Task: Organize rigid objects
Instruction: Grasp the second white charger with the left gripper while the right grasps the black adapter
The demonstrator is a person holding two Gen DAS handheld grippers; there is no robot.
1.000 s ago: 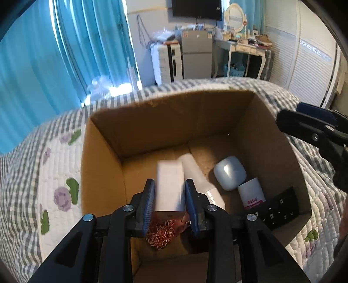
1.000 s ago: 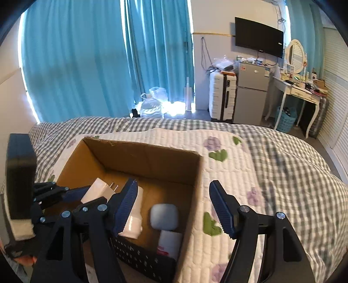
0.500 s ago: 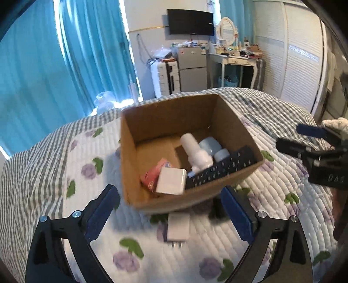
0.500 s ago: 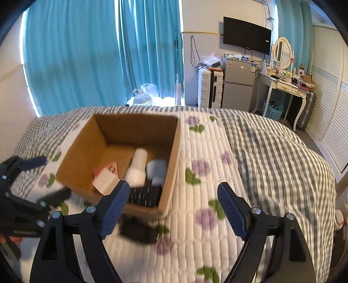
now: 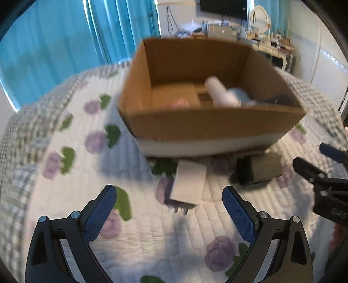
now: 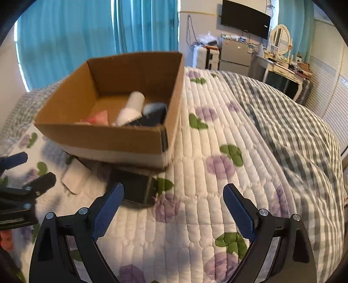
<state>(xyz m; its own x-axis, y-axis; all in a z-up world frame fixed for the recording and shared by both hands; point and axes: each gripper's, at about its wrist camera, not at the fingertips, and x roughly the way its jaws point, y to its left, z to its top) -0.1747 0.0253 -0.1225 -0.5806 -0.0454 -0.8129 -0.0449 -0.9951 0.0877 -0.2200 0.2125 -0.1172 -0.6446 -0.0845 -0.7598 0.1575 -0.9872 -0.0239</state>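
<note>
Beside the cardboard box's (image 5: 217,124) near wall, the left gripper (image 5: 169,214) has dropped lower, wide and empty (right gripper (image 6: 173,214) too), toward the white charger (image 5: 189,185) left on the quilt (image 5: 141,217).

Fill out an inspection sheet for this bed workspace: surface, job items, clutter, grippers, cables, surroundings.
Surface: quilted bedspread with purple flowers, over a checked blanket.
Job's things: cardboard box holds a white bottle, a pale blue case, something pink and a dark flat item. White charger and black box lie on the quilt in front of the cardboard box.
Clutter: nothing seen on the bed.
Grippers: left gripper open, empty; right gripper open, empty.
Cables: cords hang on the far wall.
Surroundings: blue curtains, TV, dressing table.
</note>
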